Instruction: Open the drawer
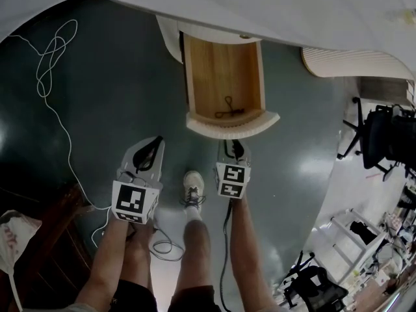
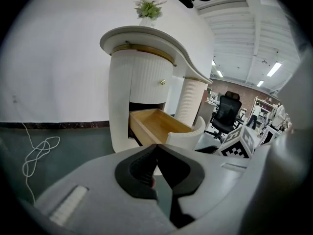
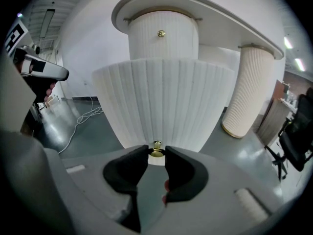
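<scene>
The wooden drawer [image 1: 224, 77] stands pulled out of the white ribbed cabinet [image 2: 142, 82], with a small black cord [image 1: 229, 109] lying inside. My right gripper [image 1: 234, 149] is at the curved ribbed drawer front [image 3: 161, 102], its pads shut on the brass knob [image 3: 156, 151]. My left gripper [image 1: 155, 147] hangs to the left of the drawer front, apart from it, jaws shut with nothing in them. In the left gripper view the open drawer [image 2: 156, 124] shows beyond the closed left gripper [image 2: 156, 148].
A second brass knob [image 3: 161, 34] sits on the closed upper drawer. A white cable [image 1: 52, 64] loops over the dark floor at left. The person's shoe [image 1: 192, 187] stands between the grippers. A black office chair [image 1: 383, 135] and a ribbed column [image 3: 247, 92] are at right.
</scene>
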`<state>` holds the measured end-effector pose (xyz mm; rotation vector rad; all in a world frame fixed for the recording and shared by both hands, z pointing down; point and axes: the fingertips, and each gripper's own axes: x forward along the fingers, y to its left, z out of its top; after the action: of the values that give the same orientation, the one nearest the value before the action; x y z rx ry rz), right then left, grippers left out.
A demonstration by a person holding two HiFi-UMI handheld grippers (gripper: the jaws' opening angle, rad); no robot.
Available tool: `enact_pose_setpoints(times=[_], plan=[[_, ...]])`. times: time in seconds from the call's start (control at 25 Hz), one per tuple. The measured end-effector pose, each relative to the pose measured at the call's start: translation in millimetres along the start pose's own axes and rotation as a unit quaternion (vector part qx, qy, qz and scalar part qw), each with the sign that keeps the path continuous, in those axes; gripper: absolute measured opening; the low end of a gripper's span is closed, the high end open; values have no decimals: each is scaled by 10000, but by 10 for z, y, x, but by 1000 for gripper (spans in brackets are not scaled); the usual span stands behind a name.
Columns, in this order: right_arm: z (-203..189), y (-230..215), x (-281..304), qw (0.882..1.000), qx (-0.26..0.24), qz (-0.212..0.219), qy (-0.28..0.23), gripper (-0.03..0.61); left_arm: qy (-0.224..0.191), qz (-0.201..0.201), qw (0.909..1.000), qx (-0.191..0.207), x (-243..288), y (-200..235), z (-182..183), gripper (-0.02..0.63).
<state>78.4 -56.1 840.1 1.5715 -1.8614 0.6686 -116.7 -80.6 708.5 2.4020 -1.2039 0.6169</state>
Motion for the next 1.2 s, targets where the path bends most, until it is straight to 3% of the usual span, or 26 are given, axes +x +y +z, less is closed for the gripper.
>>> enact_pose_setpoints(times=[0.48,0.68,0.96,1.2], plan=[[36,38,14,10000,-71,-13,19,116,17,-83,9999,119,-22,-78,-9,11],[64,39,-63,9993,294,200,-110,242,24,-122,9998,153,-40,-135,34,11],[174,16,-231,9995,216,200,-123,244,-8,-108,9997,197,-129,-160,180,11],[423,-34,-503,9995,161,198,-201,244,-122,-122,9996,245,-258,-246,510,11]])
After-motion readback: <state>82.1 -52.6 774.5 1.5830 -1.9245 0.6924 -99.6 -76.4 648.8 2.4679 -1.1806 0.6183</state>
